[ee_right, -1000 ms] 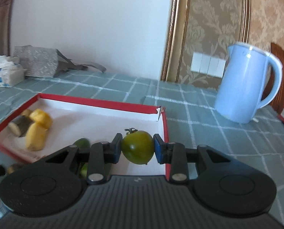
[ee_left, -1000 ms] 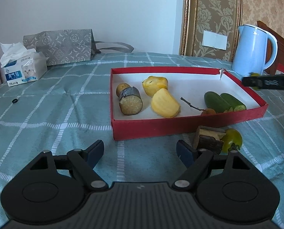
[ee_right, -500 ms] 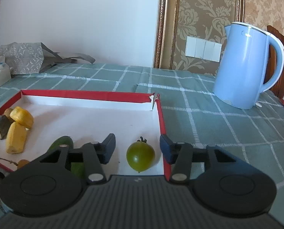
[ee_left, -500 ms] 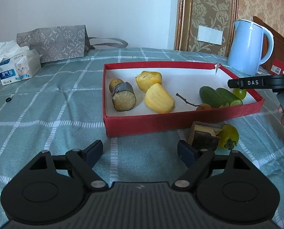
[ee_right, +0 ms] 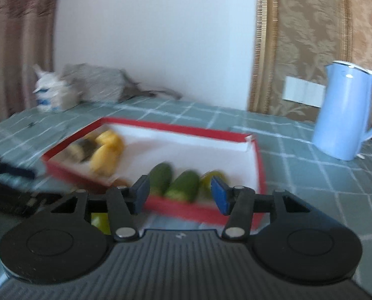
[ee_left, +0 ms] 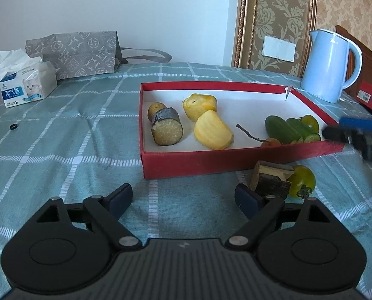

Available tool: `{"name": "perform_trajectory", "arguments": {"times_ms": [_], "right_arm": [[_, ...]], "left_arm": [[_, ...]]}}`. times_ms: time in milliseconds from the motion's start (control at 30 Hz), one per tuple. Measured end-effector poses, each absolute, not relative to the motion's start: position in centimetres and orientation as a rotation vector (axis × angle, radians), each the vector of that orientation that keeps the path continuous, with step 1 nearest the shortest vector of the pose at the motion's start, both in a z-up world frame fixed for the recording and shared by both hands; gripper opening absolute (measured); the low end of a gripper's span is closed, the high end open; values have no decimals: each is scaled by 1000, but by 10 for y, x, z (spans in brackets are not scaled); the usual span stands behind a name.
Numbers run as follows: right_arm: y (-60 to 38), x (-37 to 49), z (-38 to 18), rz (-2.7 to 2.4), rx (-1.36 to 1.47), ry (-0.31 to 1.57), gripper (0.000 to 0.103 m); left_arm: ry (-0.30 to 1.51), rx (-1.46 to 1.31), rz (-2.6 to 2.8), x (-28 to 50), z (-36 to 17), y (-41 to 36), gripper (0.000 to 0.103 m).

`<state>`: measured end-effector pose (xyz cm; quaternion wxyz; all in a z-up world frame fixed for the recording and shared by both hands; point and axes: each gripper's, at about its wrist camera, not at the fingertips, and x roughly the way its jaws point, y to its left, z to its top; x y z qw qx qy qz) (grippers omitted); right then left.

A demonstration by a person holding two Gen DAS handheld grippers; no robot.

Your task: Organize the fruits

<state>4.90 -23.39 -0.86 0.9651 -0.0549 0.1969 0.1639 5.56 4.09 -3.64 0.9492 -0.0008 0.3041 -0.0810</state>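
Observation:
A red tray (ee_left: 186, 162) holds a dark-skinned cut piece (ee_left: 166, 127), two yellow fruits (ee_left: 212, 130), two cucumbers (ee_left: 281, 129) and a green tomato (ee_left: 310, 122). Outside its front wall lie a brown block (ee_left: 271, 178) and a second green tomato (ee_left: 302, 180). My left gripper (ee_left: 183, 200) is open and empty, low over the cloth in front of the tray. My right gripper (ee_right: 179, 193) is open and empty, in front of the tray's (ee_right: 259, 175) near right corner; the cucumbers (ee_right: 183, 186) and tomato (ee_right: 209, 178) show between its fingers. That view is blurred.
A blue kettle (ee_left: 329, 66) stands behind the tray on the right, with a red box (ee_left: 369, 97) beside it. A tissue pack (ee_left: 23, 82) and a grey paper bag (ee_left: 73, 53) sit at the back left. A small black ring (ee_left: 13, 126) lies on the checked cloth.
My right gripper opened and let the green tomato go into the tray's right end, then pulled back towards the front. My left gripper stayed open, almost still.

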Motion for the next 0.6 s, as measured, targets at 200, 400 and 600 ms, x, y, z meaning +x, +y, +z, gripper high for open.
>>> {"name": "perform_trajectory", "arguments": {"times_ms": [200, 400, 600], "right_arm": [[-220, 35, -19, 439, -131, 442, 52], [-209, 33, -25, 508, -147, 477, 52], [-195, 35, -30, 517, -177, 488, 51]], "left_arm": [[618, -7, -156, 56, -36, 42, 90], [620, -11, -152, 55, -36, 43, 90], [622, -8, -155, 56, -36, 43, 92]]}}
